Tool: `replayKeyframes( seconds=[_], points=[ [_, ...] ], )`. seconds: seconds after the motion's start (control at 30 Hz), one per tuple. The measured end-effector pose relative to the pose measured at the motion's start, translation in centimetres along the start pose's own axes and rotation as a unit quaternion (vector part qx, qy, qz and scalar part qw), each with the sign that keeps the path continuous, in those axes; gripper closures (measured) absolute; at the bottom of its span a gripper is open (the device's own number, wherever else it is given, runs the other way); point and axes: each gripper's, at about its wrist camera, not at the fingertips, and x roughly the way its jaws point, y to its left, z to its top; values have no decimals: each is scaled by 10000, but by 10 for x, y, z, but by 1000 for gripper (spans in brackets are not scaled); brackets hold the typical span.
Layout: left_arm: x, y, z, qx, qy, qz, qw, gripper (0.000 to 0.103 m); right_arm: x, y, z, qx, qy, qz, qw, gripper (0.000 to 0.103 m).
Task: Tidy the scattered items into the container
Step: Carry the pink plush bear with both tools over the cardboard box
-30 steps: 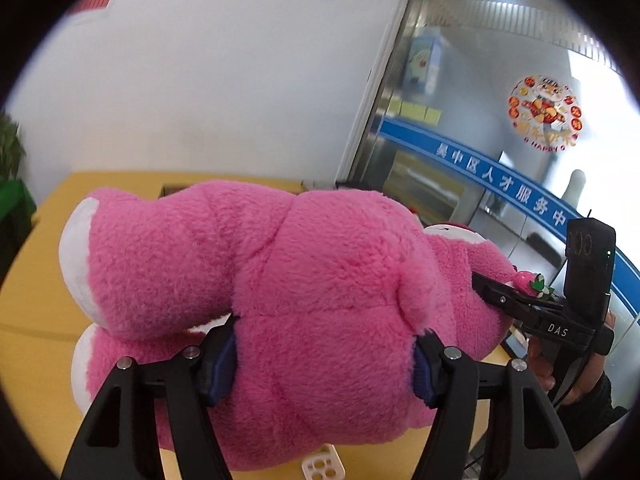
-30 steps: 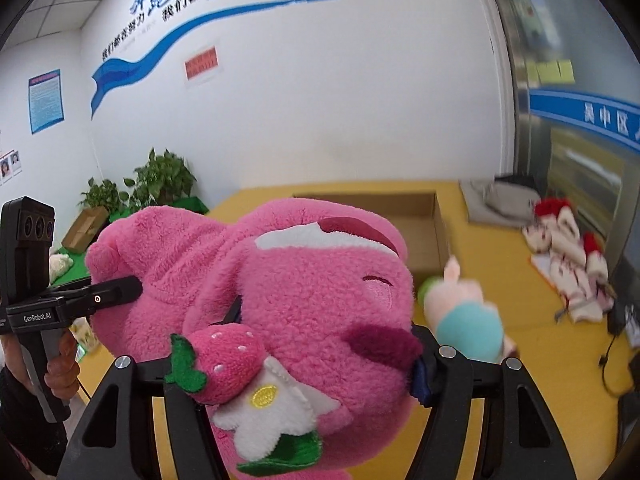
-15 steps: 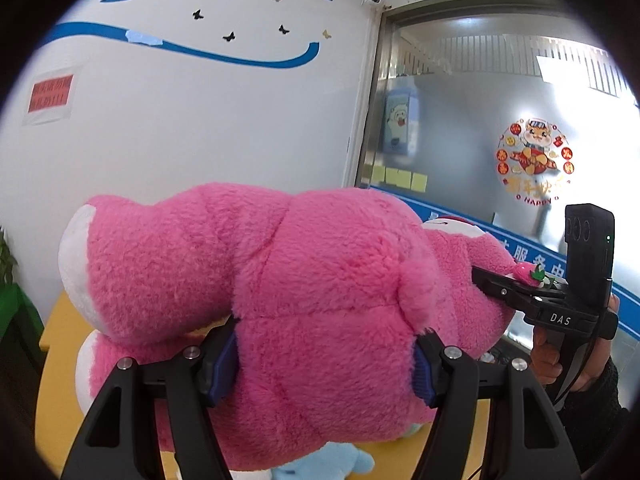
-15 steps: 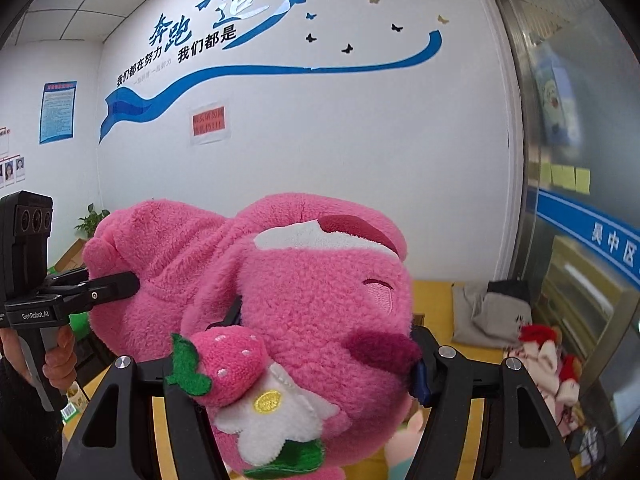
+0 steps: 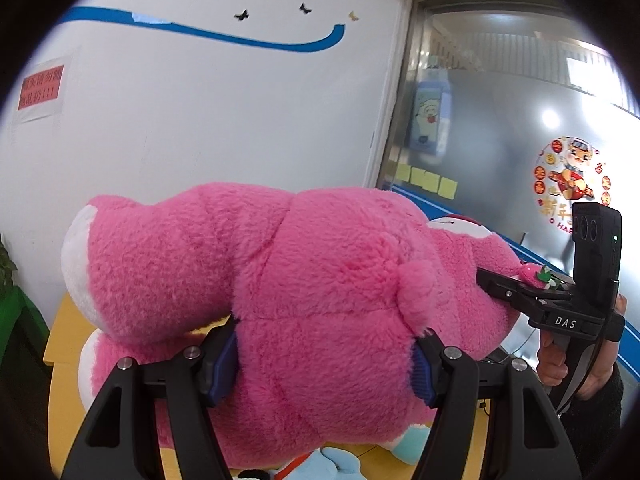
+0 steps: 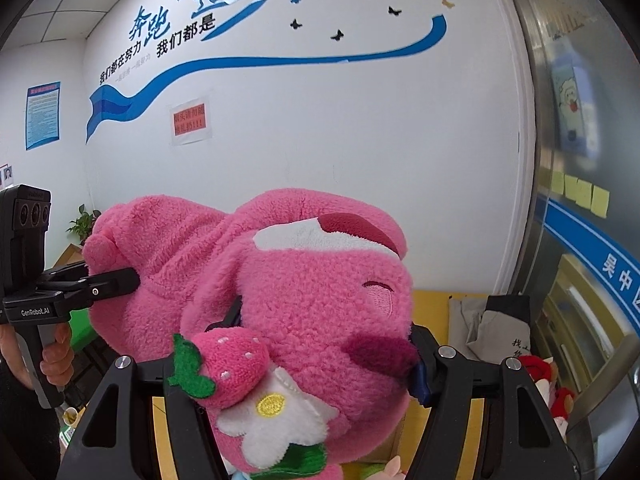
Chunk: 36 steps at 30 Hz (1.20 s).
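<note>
— Where does the plush bear (image 5: 320, 280) sit?
— Between the jaws of both grippers: the left gripper (image 5: 324, 364) grips its body, the right gripper (image 6: 328, 356) its head.
— And below the jaws?
— The worktop (image 5: 60, 364), with smaller plush toys (image 5: 320, 464) lying on it under the bear.

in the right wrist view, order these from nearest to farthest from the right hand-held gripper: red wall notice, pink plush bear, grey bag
1. pink plush bear, clamped in the right hand-held gripper.
2. grey bag, right, on the yellow table.
3. red wall notice, upper left on the far wall.
</note>
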Motion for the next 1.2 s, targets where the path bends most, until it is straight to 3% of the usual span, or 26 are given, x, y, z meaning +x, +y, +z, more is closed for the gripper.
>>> replayKeyframes(
  seconds=[0.4, 0.6, 0.97, 1.2],
  points=[
    [94, 60, -17, -597, 603, 240, 9961, 35, 110, -32, -2, 173, 513, 12, 9985, 33],
    [138, 83, -39, -817, 954, 323, 9916, 35, 173, -63, -27, 546, 927, 119, 9941, 33],
    [231, 119, -58, -999, 1267, 208, 9867, 35, 262, -113, -56, 714, 1228, 108, 9898, 33],
    [300, 151, -95, -1170, 1713, 184, 9781, 35, 335, -149, -100, 918, 1631, 96, 9823, 33]
  ],
)
